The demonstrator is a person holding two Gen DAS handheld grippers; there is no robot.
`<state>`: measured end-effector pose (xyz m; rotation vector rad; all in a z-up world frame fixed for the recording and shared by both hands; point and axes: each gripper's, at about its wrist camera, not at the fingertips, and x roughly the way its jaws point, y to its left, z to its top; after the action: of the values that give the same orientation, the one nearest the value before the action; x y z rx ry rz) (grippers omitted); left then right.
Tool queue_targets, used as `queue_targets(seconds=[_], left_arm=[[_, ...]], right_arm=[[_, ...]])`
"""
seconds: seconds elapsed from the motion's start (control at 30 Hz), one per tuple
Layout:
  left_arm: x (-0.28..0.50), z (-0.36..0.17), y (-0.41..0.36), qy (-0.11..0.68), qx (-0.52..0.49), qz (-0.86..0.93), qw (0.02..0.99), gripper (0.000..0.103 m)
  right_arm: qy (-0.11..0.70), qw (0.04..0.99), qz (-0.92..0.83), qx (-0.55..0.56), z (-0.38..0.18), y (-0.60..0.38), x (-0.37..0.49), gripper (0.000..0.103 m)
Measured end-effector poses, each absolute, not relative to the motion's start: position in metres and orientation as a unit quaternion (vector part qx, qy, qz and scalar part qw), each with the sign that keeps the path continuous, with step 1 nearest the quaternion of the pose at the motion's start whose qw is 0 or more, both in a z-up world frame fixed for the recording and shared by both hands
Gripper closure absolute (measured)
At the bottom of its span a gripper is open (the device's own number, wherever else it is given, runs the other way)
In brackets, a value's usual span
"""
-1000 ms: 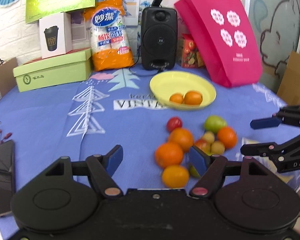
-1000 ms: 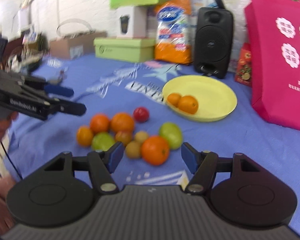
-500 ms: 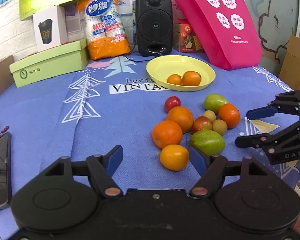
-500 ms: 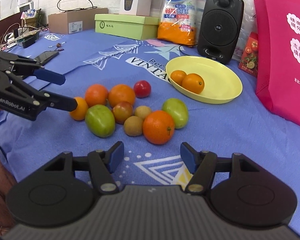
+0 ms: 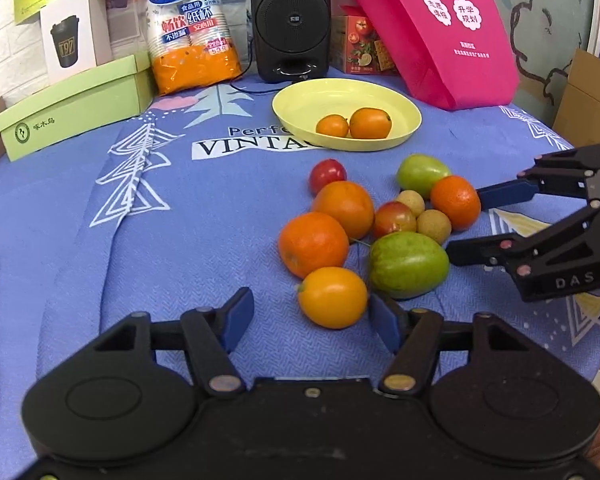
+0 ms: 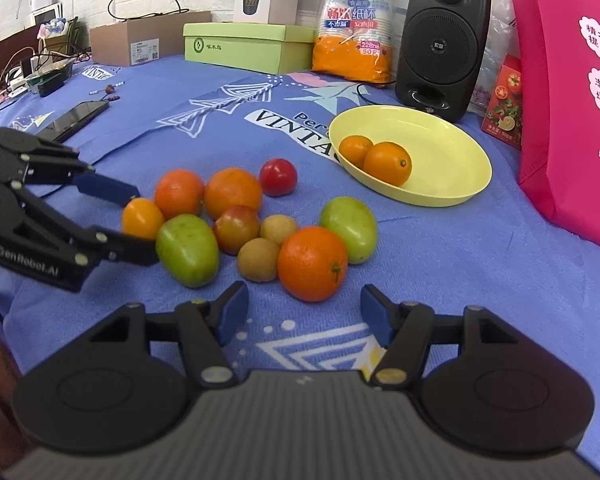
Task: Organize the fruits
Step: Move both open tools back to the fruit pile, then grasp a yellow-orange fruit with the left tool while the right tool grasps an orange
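Observation:
A yellow plate [image 5: 404, 114] [image 6: 460, 160] holds two small oranges [image 5: 370, 123] [image 6: 387, 163]. A cluster of loose fruit lies on the blue cloth: oranges, green fruits, small brown ones and a red one [image 5: 327, 175]. My left gripper [image 5: 310, 320] is open and empty, its fingers either side of a small yellow-orange fruit [image 5: 332, 297] [image 6: 142, 218] just ahead. My right gripper [image 6: 302, 312] is open and empty, right behind an orange [image 6: 312, 263] [image 5: 455, 202]. A green fruit [image 5: 408, 265] [image 6: 187, 250] lies between the two grippers.
A black speaker [image 5: 290, 20], a pink bag [image 5: 440, 28], an orange pack of paper cups [image 5: 192, 28], a green box [image 5: 72, 108] and a white cup box [image 5: 72, 36] stand along the back. A phone [image 6: 74, 120] lies at the left.
Both grippers have moved closer to the fruit cluster. The left now has the small yellow-orange fruit between its fingers, the right is near the orange. Both stay open.

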<state>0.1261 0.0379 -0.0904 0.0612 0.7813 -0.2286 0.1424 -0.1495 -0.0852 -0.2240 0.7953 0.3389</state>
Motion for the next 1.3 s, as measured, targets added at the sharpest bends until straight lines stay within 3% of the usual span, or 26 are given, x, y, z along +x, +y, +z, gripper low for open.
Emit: queue_targets(seconds=[0.07, 0.13, 0.23, 0.6, 0.73, 0.9, 1.03, 1.3], left_arm=[[0.127, -0.091, 0.038, 0.381, 0.027, -0.113, 0.917, 0.043], [0.126, -0.09, 0.037, 0.381, 0.025, -0.117, 0.917, 0.057], [0.126, -0.089, 0.035, 0.385, 0.018, -0.129, 0.914, 0.066], [0.122, -0.088, 0.035, 0.391, -0.003, -0.132, 0.911, 0.067], [0.121, -0.089, 0.034, 0.391, -0.003, -0.13, 0.911, 0.067], [0.121, -0.089, 0.033, 0.391, -0.003, -0.129, 0.911, 0.067], [0.12, -0.09, 0.03, 0.391, -0.002, -0.127, 0.912, 0.067], [0.118, -0.091, 0.029, 0.389, -0.01, -0.125, 0.913, 0.068]], right_arm=[[0.384, 0.903, 0.161, -0.106, -0.086, -0.149, 0.146, 0.042], [0.384, 0.903, 0.163, -0.102, -0.088, -0.149, 0.15, 0.042], [0.381, 0.903, 0.174, -0.101, -0.088, -0.147, 0.153, 0.051], [0.384, 0.898, 0.191, -0.096, -0.085, -0.148, 0.151, 0.056], [0.391, 0.897, 0.191, -0.081, -0.084, -0.151, 0.152, 0.045], [0.383, 0.898, 0.198, -0.09, -0.081, -0.152, 0.15, 0.045], [0.37, 0.904, 0.197, -0.081, -0.075, -0.158, 0.15, 0.056], [0.373, 0.904, 0.201, -0.054, -0.081, -0.162, 0.158, 0.057]])
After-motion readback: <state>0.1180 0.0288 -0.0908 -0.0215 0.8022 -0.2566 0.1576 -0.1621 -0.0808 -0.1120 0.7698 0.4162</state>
